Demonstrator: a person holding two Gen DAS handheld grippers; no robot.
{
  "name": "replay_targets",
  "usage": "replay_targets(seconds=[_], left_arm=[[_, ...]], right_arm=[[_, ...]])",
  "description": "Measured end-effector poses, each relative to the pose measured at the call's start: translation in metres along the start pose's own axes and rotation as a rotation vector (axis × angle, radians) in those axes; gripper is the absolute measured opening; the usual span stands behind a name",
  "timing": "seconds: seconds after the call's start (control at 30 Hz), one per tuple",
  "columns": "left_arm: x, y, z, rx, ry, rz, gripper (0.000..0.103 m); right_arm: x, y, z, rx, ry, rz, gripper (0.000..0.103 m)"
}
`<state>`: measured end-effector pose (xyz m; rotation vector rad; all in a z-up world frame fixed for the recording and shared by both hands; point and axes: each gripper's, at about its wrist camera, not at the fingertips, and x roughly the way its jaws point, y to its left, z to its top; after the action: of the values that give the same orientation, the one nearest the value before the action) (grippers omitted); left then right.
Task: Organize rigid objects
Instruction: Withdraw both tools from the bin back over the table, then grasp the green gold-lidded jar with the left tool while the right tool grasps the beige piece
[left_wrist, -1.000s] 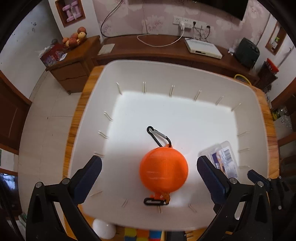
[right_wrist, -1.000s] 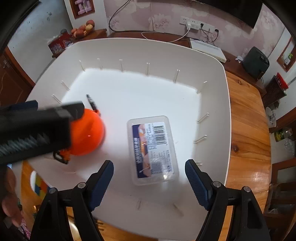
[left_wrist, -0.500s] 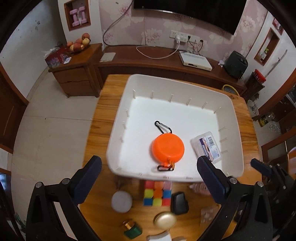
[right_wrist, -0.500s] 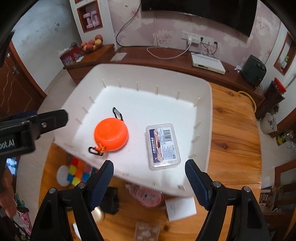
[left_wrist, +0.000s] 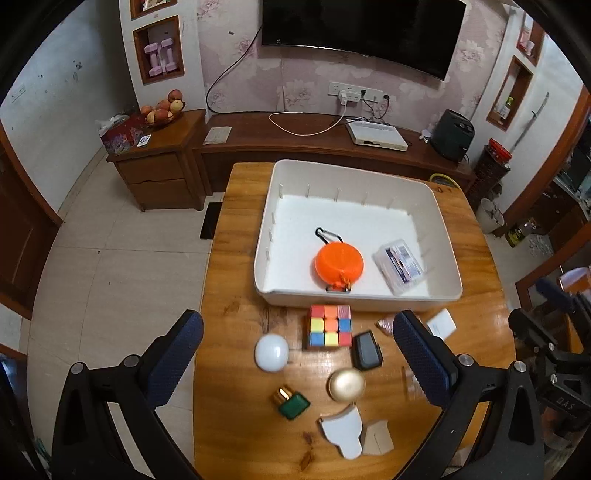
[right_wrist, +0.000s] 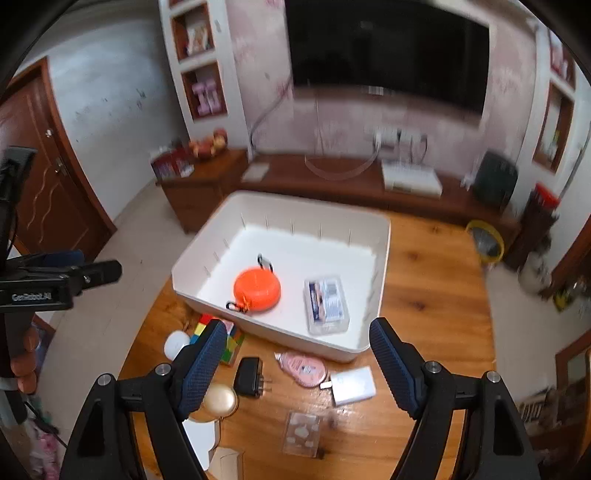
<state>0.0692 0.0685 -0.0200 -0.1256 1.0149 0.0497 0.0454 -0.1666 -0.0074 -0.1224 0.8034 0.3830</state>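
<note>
A white bin (left_wrist: 354, 299) (right_wrist: 277, 330) stands on the wooden table with an orange round case (left_wrist: 339, 262) (right_wrist: 257, 290) and a clear plastic box (left_wrist: 400, 264) (right_wrist: 327, 304) inside. Loose on the table in front lie a colour cube (left_wrist: 330, 326), a white puck (left_wrist: 272, 351), a black charger (left_wrist: 366, 350) (right_wrist: 249, 376), a gold round piece (left_wrist: 346, 385), a green bottle (left_wrist: 291, 402), a pink compact (right_wrist: 303, 363) and a white adapter (right_wrist: 352, 386). My left gripper (left_wrist: 299, 350) and right gripper (right_wrist: 299, 365) hang open high above these, holding nothing.
White card pieces (left_wrist: 343, 430) and a small clear box (right_wrist: 303, 434) lie near the table's front edge. Bare wood (right_wrist: 424, 288) lies right of the bin. A low cabinet (left_wrist: 332, 144) runs along the far wall. A hand (right_wrist: 26, 362) holds the left gripper's handle.
Both grippers have risen and drawn back from the bin, still open. The bin looks smaller, and the loose items on the table in front of it have come into view.
</note>
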Motion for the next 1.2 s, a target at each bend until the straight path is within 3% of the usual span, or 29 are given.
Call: replay_targets(seconds=[0.23, 0.4, 0.53, 0.67, 0.9, 1.07, 1.2], left_arm=[[-0.012, -0.002, -0.031, -0.007, -0.024, -0.015, 0.102], [-0.017, -0.003, -0.051, -0.020, -0.029, -0.035, 0.102], [-0.018, -0.003, -0.067, -0.044, -0.046, -0.010, 0.102], [-0.008, 0.003, -0.079, -0.096, -0.054, -0.033, 0.102], [0.036, 0.018, -0.094, -0.195, 0.052, -0.041, 0.102], [0.063, 0.024, -0.103, -0.218, 0.109, -0.014, 0.102], [0.084, 0.027, -0.109, -0.248, 0.155, 0.023, 0.102]], right_arm=[[-0.025, 0.017, -0.032, -0.100, -0.094, -0.035, 0.080], [-0.021, 0.018, -0.052, -0.078, -0.011, 0.039, 0.080], [-0.022, 0.025, -0.068, -0.082, 0.001, 0.012, 0.080], [-0.018, 0.036, -0.086, -0.102, 0.018, 0.027, 0.080], [0.012, 0.067, -0.128, -0.277, 0.065, 0.071, 0.080], [0.040, 0.073, -0.154, -0.389, 0.128, 0.190, 0.080], [0.046, 0.076, -0.168, -0.482, 0.109, 0.253, 0.080]])
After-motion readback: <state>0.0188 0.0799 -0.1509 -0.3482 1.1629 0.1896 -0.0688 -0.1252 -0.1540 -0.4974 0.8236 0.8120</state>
